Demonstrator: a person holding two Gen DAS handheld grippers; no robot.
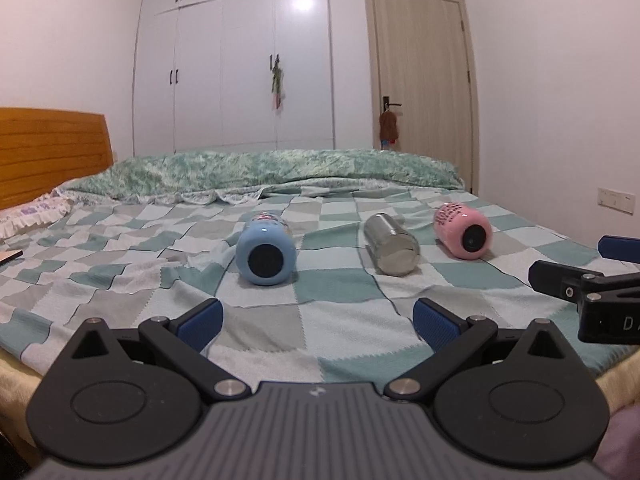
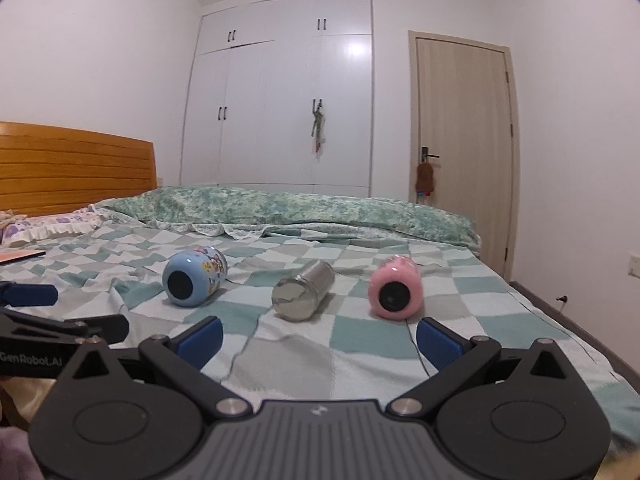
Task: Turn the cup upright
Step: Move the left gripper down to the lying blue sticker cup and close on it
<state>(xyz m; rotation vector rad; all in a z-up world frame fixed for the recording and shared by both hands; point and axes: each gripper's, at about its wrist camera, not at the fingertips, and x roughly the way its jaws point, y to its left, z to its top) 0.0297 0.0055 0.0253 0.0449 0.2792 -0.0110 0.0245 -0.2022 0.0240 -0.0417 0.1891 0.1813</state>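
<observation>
Checkered bedspread (image 1: 340, 320) holds three toppled cups: blue (image 1: 265, 254), steel (image 1: 391, 245), pink (image 1: 463, 231). White wardrobe (image 1: 236, 60), door (image 1: 424, 80) behind. Left gripper (image 1: 318, 326) and right gripper (image 2: 319, 342) both spread, empty.

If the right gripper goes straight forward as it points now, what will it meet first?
Probably the steel cup, lying on its side on the checkered blanket, nearly centred between the open jaws of the right gripper. The pink cup lies slightly right of that line; depth is uncertain.

**Readable lettering**

White lettering reading "GenRobot.AI" is showing on the black side of the left gripper (image 2: 24, 308), in the right wrist view. "DA", cut off, is showing on the right gripper (image 1: 624, 256). Print on the pink cup (image 1: 462, 230) is staying illegible.
</observation>
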